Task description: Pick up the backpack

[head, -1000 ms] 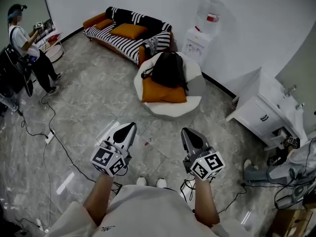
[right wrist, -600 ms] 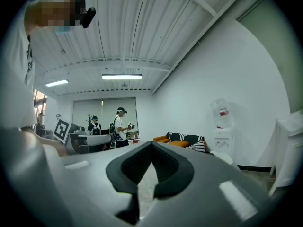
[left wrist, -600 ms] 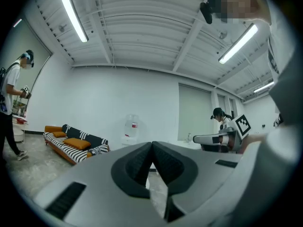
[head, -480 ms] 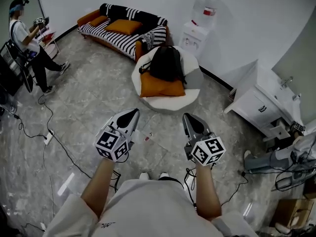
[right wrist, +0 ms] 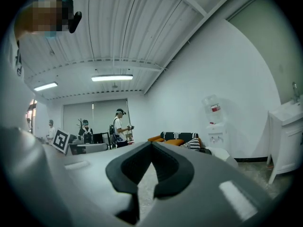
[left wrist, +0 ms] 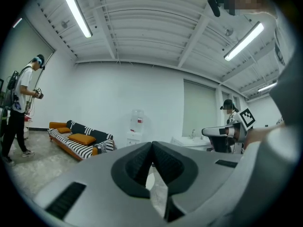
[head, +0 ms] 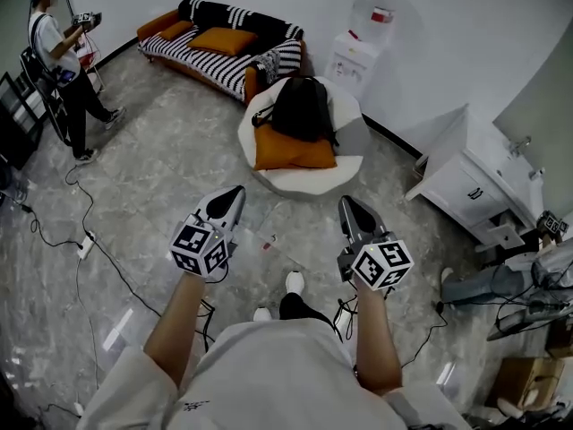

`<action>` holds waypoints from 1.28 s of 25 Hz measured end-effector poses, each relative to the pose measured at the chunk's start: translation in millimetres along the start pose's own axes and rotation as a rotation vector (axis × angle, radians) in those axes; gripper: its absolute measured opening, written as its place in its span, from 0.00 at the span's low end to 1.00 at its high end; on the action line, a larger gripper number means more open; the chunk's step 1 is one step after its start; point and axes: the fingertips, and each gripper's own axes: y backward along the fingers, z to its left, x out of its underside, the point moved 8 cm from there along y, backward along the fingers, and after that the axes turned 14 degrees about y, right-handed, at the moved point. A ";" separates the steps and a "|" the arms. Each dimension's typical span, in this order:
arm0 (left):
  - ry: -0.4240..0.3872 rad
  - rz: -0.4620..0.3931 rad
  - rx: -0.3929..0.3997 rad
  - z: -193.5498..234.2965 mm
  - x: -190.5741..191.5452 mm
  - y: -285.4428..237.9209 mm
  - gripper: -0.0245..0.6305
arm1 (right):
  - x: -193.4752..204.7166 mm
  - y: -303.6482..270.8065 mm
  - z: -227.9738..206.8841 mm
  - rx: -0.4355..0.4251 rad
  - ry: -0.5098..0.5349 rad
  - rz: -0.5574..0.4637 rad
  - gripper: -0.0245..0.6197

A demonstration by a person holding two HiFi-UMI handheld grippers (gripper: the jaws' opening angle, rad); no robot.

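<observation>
Head view: the left gripper (head: 233,193) and the right gripper (head: 346,203) are held level side by side over grey stone floor (head: 170,164), both aimed at a round white seat (head: 309,184) well ahead, with bare floor between them and it. The backpack (head: 303,107) is black and sits on that seat, propped against its back. Its long axis runs away from the person, top end toward the far wall and base against an orange cushion (head: 291,153) in front of it. A dark strap pokes out at its left side. The seat is hemmed in behind by a striped sofa (head: 228,47) and a water dispenser (head: 363,50). A white sink cabinet (head: 470,191) stands off to the right, leaving the near side of the seat open. Cables (head: 89,231) trail over the floor at the left, and more lie by the person's feet. A second person (head: 63,56) stands far left. Left gripper view: the jaws are pressed together with nothing between them, and sofa and dispenser show beyond. The backpack cannot be made out there. Right gripper view: its jaws also meet, empty. The white seat shows just right of them, with a small dark patch on it that may be the backpack.
</observation>
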 end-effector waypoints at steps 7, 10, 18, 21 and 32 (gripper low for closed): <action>-0.002 -0.031 -0.019 12.0 -4.0 1.5 0.03 | 7.8 -15.3 -3.9 -0.013 -0.009 -0.010 0.04; -0.017 -0.040 -0.014 11.6 -8.1 -5.0 0.03 | 10.7 -23.2 -8.3 -0.023 -0.014 -0.018 0.04; -0.041 -0.034 -0.015 20.3 -20.2 -55.6 0.03 | 16.9 -59.8 -51.4 -0.032 -0.035 -0.024 0.04; -0.038 -0.027 -0.024 27.3 -22.5 -78.8 0.03 | 20.1 -75.5 -69.8 -0.037 -0.042 -0.020 0.04; -0.015 -0.023 -0.063 45.4 -33.7 -164.2 0.03 | 19.0 -139.9 -146.1 -0.084 -0.041 0.001 0.04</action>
